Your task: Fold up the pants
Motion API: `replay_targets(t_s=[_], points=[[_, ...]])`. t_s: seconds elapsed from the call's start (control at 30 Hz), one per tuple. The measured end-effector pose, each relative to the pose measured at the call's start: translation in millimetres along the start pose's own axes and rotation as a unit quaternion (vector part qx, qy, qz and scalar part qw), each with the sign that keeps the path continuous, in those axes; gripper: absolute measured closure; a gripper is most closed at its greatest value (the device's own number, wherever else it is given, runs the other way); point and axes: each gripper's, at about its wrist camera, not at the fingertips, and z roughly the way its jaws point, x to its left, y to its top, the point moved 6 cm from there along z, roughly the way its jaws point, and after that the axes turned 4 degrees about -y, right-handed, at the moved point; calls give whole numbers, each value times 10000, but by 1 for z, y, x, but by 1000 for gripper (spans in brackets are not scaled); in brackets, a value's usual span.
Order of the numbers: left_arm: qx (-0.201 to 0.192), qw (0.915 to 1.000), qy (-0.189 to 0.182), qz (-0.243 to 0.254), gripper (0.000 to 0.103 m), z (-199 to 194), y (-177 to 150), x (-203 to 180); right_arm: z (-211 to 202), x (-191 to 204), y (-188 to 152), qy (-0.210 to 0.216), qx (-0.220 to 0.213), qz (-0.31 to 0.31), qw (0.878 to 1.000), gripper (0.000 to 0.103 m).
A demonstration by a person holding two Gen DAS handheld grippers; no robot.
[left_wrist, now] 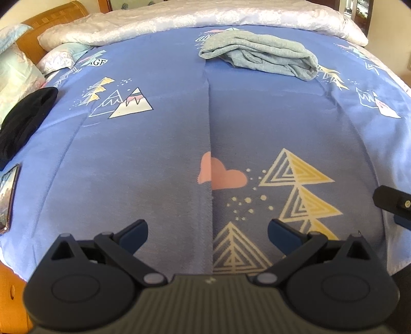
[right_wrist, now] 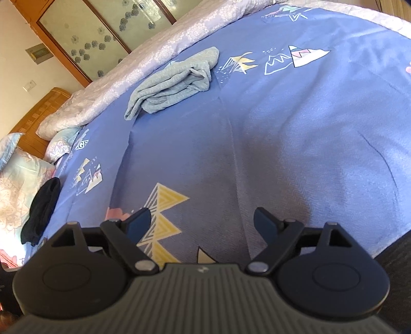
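Observation:
The light grey-blue pants point(left_wrist: 259, 55) lie folded in a loose bundle at the far side of the blue patterned bedspread point(left_wrist: 154, 144). In the right wrist view the same pants point(right_wrist: 174, 82) sit at the upper left, well away from the fingers. My left gripper point(left_wrist: 207, 228) hovers over the near part of the bedspread, open, with nothing between its fingers. My right gripper point(right_wrist: 202, 218) is also open and empty above the bedspread point(right_wrist: 295, 133). Part of the right gripper point(left_wrist: 393, 203) shows at the right edge of the left wrist view.
A black garment point(left_wrist: 25, 123) lies at the bed's left edge, also visible as the black garment point(right_wrist: 42, 208) in the right wrist view. A phone point(left_wrist: 9, 197) rests near it. Pillows point(left_wrist: 18, 72), a rolled pale quilt point(left_wrist: 195, 15) and a wooden headboard point(left_wrist: 46, 23) border the bed.

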Motion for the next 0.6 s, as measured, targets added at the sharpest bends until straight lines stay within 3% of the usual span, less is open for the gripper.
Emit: replay_targets(t_s=[0.23,0.6], points=[[-38,10000,19,72,0,-2,0,-1,-3,8,-1,-313,-180,-183,9992,14],[-138,9999,22,-33,0,-10,1,5,-10,28,0,-424,-604,-700,9948,13]])
